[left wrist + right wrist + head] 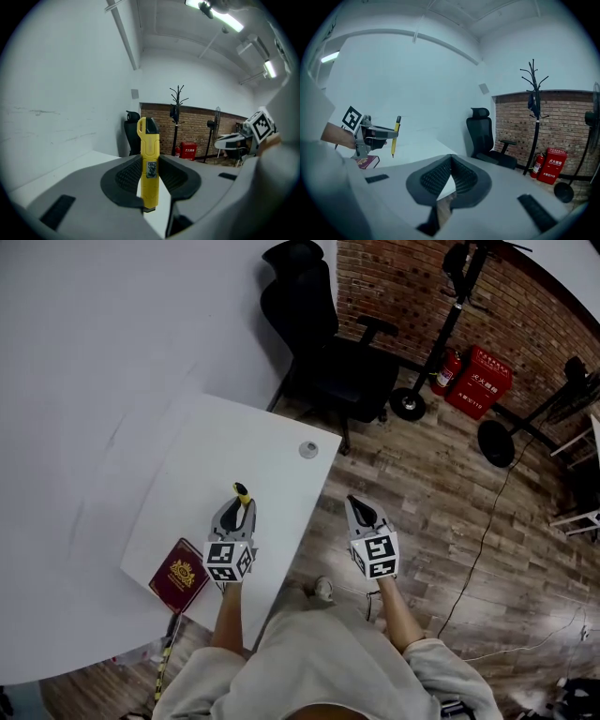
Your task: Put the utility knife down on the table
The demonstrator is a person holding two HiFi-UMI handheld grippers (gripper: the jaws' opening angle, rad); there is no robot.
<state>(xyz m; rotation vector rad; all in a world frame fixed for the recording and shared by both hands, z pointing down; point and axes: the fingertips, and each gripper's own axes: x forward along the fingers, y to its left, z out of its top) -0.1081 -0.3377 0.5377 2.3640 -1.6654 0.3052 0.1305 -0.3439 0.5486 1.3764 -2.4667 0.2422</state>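
while near table (246, 442) edge, knife (243, 494) aloft

I'm seeing smooth yellow plastic on the utility knife (149, 159), ribbed matt black pads (125, 177), a smooth matt white table (272, 465), wood-plank floor (441, 493).

In the head view the left claw (241, 507) covers most of the utility knife (243, 490); only its yellow-and-black tip shows. The knife's label is too small to read. The gold emblem on the red book (178, 576) cannot be made out.
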